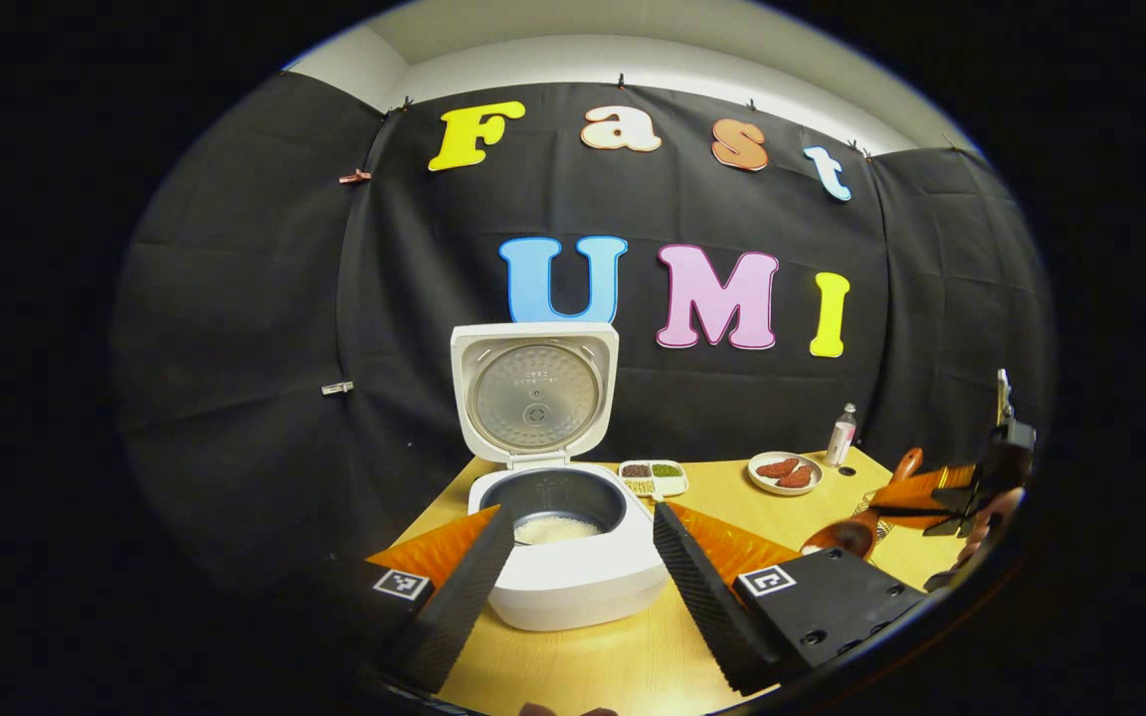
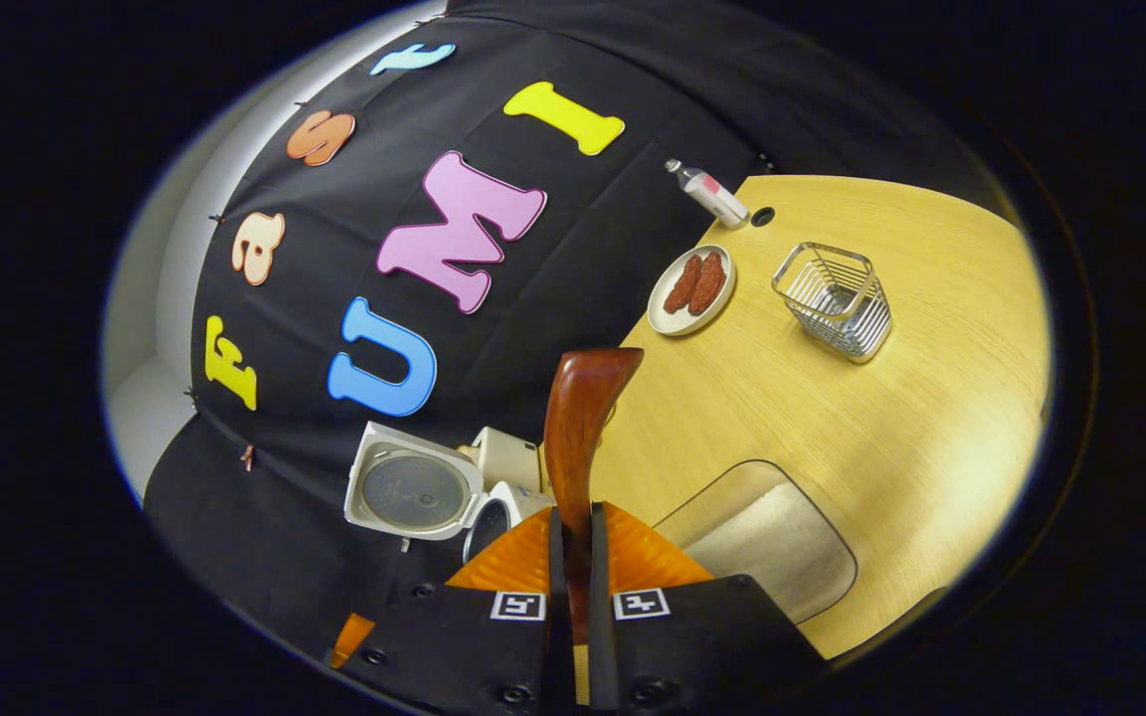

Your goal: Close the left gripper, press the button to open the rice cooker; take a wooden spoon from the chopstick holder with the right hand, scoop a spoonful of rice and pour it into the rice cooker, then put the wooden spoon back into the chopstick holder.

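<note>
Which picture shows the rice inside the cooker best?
The left gripper view: it looks into the open cooker, and the white rice shows in the pot. The right gripper view catches the cooker sideways at the edge, its pot mostly hidden, rice unseen.

Black cloth [image 1: 265, 328] covers the booth's back and side walls, pinned along its top edge by small clips [image 1: 355, 177]. A white wall [image 1: 573, 50] shows above it. The wooden table [image 2: 931, 328] is pale and evenly lit.
</note>
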The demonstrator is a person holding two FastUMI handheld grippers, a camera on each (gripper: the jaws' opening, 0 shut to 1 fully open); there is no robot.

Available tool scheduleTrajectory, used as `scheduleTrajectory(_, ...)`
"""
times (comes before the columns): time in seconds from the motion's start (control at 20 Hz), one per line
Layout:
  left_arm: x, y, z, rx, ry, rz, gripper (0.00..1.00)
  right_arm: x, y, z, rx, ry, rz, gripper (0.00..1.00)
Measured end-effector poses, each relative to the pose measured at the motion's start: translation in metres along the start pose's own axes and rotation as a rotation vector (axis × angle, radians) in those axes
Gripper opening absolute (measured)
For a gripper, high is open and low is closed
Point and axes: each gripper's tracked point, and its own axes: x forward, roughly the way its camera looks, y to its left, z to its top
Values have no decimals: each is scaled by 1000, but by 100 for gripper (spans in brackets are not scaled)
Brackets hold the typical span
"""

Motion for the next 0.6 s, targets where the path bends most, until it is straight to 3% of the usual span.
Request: scheduleTrajectory(0.6,-6,23,-24,-16,8,3,96,66,161,-26,-16,10,140,10)
